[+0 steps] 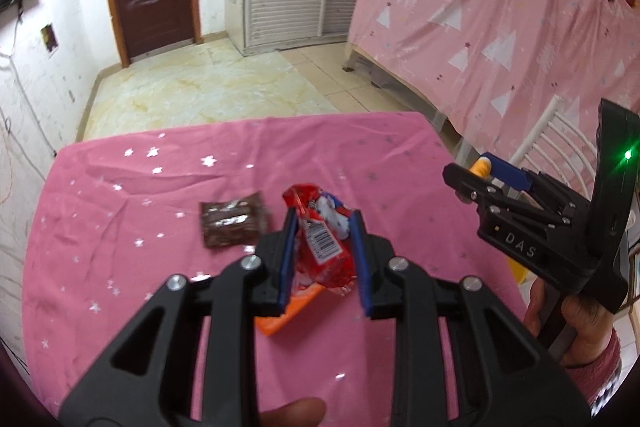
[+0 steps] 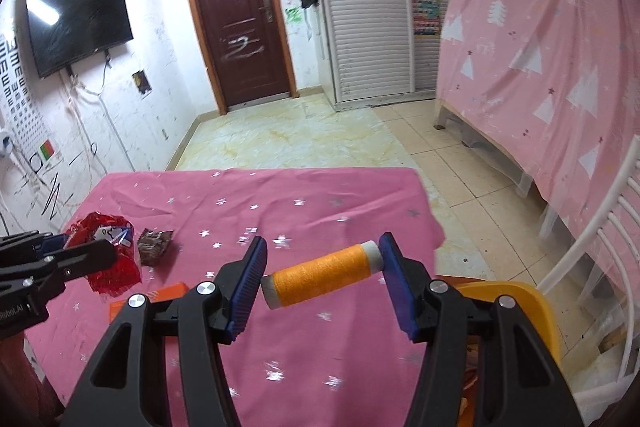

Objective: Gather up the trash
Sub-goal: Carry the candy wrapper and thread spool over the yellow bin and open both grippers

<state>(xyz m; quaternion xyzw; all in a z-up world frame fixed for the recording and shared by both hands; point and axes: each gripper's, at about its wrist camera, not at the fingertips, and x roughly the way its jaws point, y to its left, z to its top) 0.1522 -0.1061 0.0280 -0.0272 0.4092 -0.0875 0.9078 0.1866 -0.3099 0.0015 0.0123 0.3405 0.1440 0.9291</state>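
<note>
My left gripper (image 1: 323,233) straddles a crumpled red snack wrapper (image 1: 326,253) over the pink starred tablecloth (image 1: 140,219); its blue pads sit on both sides of the wrapper with a gap on the right. A brown wrapper (image 1: 233,225) lies just left of it, and an orange box (image 1: 288,311) lies under the fingers. My right gripper (image 2: 322,263) holds an orange thread spool (image 2: 324,275) crosswise between its pads, above the table's right part. The red wrapper (image 2: 106,251), brown wrapper (image 2: 154,245) and orange box (image 2: 160,297) show at left in the right wrist view.
A yellow bin (image 2: 516,307) stands beside the table's right edge, next to a white chair (image 2: 600,251). A bed draped in pink cloth (image 2: 540,67) fills the right. Tiled floor, a brown door (image 2: 240,27) and a wall TV (image 2: 76,23) lie beyond.
</note>
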